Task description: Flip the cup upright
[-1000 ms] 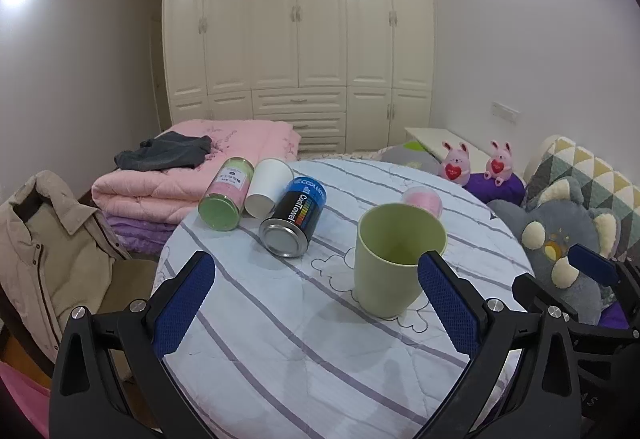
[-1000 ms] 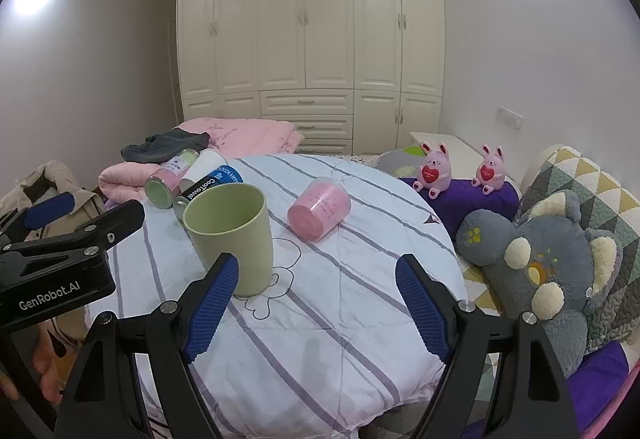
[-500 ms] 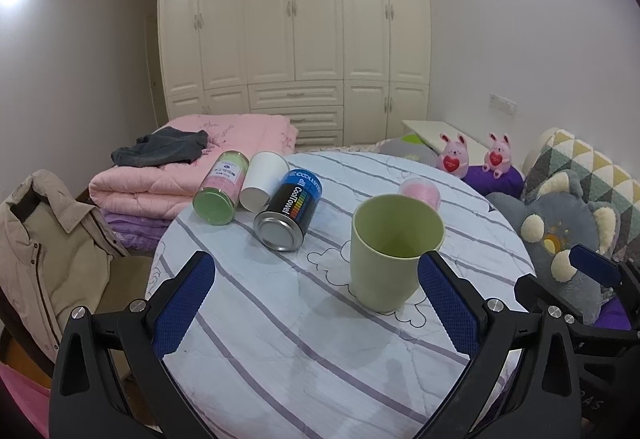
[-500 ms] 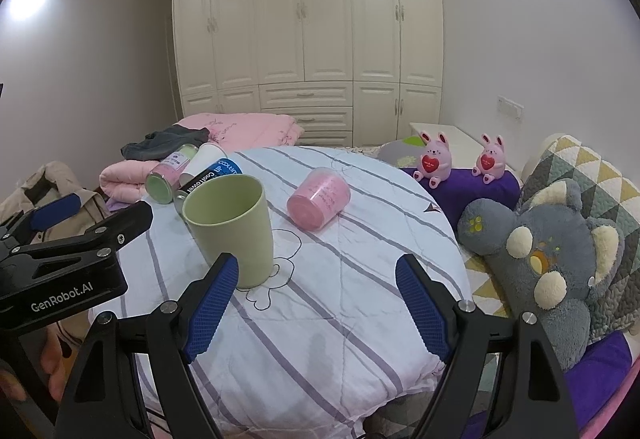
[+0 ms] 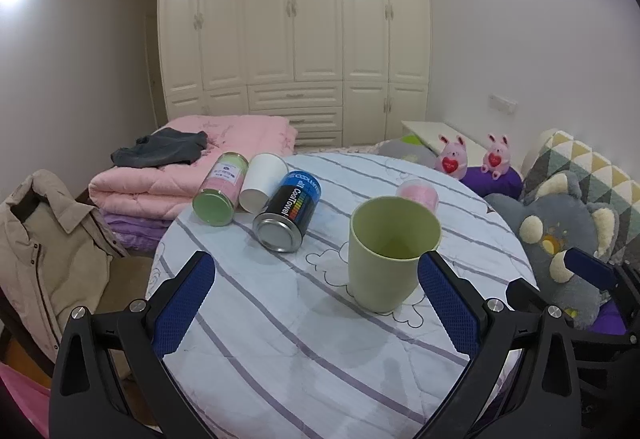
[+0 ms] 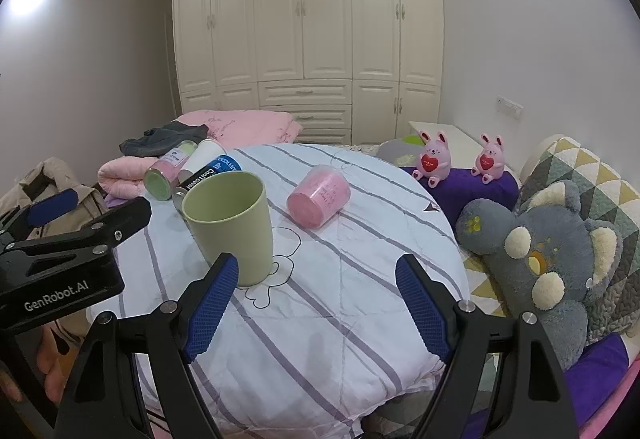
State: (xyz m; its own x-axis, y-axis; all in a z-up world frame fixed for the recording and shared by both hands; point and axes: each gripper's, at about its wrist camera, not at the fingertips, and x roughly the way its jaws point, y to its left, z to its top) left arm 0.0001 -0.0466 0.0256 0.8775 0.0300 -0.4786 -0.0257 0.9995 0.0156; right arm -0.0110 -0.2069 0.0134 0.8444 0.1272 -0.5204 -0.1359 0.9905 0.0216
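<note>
A light green cup (image 5: 390,253) stands upright, mouth up, on the round table (image 5: 312,351) with the striped cloth; it also shows in the right wrist view (image 6: 232,229). My left gripper (image 5: 316,303) is open and empty, held back from the cup, which sits just inside its right finger. My right gripper (image 6: 316,303) is open and empty, with the cup just beyond its left finger. A white paper cup (image 5: 260,179) lies on its side at the far left of the table.
A pink-green can (image 5: 218,191) and a blue-black can (image 5: 290,215) lie beside the white cup. A pink container (image 6: 320,197) lies on its side mid-table. Folded pink quilts (image 5: 192,163), a beige jacket (image 5: 44,259) and a grey plush toy (image 6: 540,251) surround the table.
Both grippers have drawn back and risen slightly from the table. The green cup stands in the same place. Both grippers stay open.
</note>
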